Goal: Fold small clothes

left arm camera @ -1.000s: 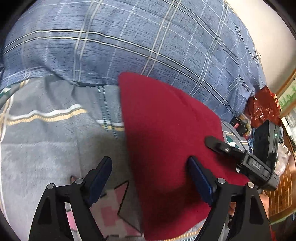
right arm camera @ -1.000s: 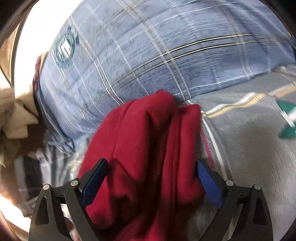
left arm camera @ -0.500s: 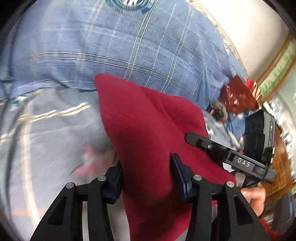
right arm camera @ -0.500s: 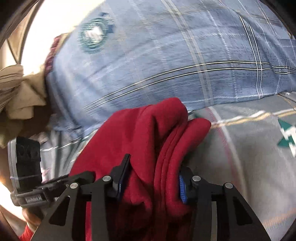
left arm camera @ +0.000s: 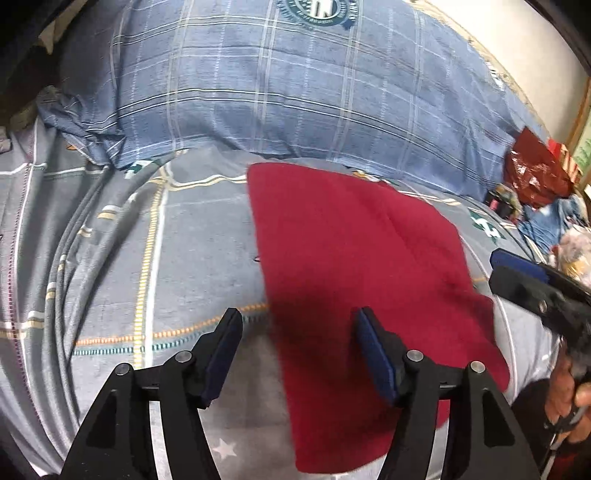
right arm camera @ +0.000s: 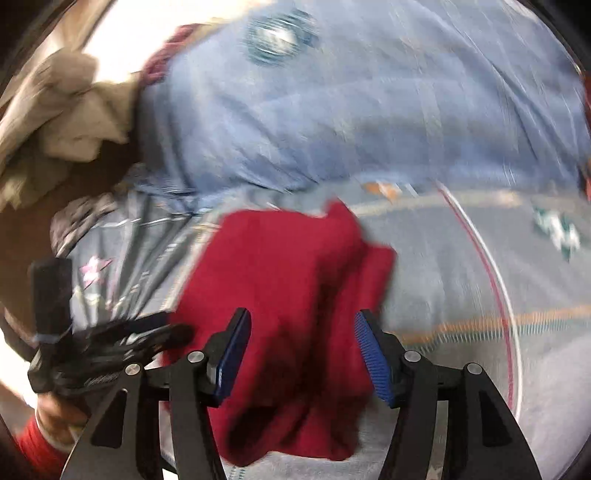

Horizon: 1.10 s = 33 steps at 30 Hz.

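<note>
On bedsheet [left arm camera: 192, 258]: red garment [left arm camera: 351, 258]; both hand-held grippers spread; pillow [left arm camera: 295, 92] emblem [left arm camera: 317, 9] text seemingly illegible.

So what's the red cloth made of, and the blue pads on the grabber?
The red cloth looks like soft fleece or thick knit: matte, a little fuzzy, no shine, with rounded folds. I can't be sure which. The blue pads on the right gripper look like ribbed rubber or foam, since fine ridges run across them. The fingers behind look like hard black plastic.
</note>
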Motion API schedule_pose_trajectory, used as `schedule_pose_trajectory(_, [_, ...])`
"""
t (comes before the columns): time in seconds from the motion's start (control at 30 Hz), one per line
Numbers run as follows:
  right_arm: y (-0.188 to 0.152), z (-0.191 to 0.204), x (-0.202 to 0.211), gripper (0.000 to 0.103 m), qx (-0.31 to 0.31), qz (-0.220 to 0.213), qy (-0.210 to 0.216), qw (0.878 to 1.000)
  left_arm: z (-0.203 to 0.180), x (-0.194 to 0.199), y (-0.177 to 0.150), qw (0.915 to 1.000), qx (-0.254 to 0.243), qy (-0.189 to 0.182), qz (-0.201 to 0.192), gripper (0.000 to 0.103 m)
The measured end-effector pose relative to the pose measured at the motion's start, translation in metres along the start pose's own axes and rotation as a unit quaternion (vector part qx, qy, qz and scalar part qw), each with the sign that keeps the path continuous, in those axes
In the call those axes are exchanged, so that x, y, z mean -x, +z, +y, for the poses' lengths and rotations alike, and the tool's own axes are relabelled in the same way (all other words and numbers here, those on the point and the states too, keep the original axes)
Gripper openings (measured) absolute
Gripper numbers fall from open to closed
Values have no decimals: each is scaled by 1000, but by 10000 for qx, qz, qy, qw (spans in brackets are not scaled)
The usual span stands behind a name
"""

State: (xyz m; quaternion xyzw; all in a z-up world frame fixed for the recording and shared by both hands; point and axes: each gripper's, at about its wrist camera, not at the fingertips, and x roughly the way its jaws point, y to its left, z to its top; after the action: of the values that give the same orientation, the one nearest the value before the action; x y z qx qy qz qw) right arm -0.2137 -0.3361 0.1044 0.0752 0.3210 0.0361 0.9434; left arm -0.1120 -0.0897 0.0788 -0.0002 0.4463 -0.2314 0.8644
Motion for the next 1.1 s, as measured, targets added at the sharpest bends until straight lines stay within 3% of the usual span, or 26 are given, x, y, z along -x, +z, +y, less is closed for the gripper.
schedule_pose_trajectory(0.13, [11,21,-24,56,777,143,-55,9969,-10,-1,-1,9996,-16,254,-92,70])
schedule_pose_trajectory(0.23, [7,-5,-70,53,604,824,-604,9929,-19,-2,-7,9993,-70,347,-136,71])
schedule_pose_trajectory(0.27, [3,-14,-74,53,431,927,-532,9933,-20,-1,-7,9990,-101,399,-174,71])
schedule_pose_trajectory(0.33, [0,-21,-65,53,92,804,-293,9963,-22,3,-8,9984,-195,481,-241,71])
schedule_pose_trajectory(0.47, [-7,2,-29,56,487,424,-573,9963,-23,6,-11,9980,-192,540,-266,72])
schedule_pose_trajectory(0.6, [-16,28,-2,56,680,90,-201,9974,-23,17,-15,9964,-249,702,-394,71])
schedule_pose_trajectory(0.67, [-26,40,-5,55,806,114,-33,9967,-23,24,-19,9951,-291,820,-475,70])
schedule_pose_trajectory(0.8, [-46,44,-41,52,939,549,-481,9929,-22,40,-26,9931,-284,941,-647,70])
schedule_pose_trajectory(0.87, [-48,43,-36,52,823,456,-426,9946,-24,49,-31,9919,-310,980,-752,70])
schedule_pose_trajectory(0.97, [-43,44,-20,55,703,333,-300,9965,-27,62,-39,9897,-378,1069,-879,70])
schedule_pose_trajectory(1.1, [-38,38,5,68,446,32,-492,9978,-30,81,-48,9881,-369,1067,-1040,70])
